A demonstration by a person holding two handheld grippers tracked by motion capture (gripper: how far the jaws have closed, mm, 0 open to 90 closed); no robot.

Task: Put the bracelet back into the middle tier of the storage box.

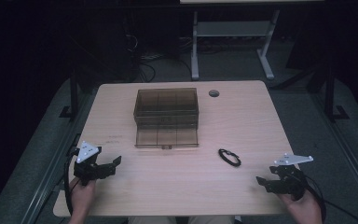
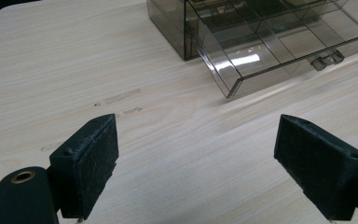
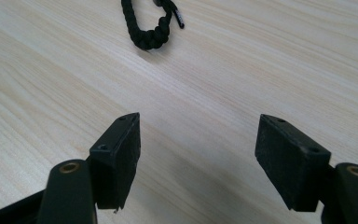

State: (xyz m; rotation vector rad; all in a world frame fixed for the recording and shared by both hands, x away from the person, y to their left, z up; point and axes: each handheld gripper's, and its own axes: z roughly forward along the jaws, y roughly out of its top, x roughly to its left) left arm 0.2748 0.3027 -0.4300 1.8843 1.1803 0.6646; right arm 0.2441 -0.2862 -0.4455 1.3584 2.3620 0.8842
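Black cord (image 1: 229, 157) lies near-right on your worktop (image 1: 186, 186), box (image 1: 166, 117) far behind; your left gripper (image 1: 113, 164) and right gripper (image 1: 262, 183) hang spread, holding nothing.

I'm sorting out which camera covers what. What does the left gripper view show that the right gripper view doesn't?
The left gripper view alone has the smoky clear compartment box, its drawer pulled out toward the camera with a small latch at the front, plus faint marks on the wood. The right gripper view alone has the black braided cord loop lying on the table ahead of its jaws. Shared: the pale wooden table, and in each a pair of black jaws standing wide apart with nothing between them.
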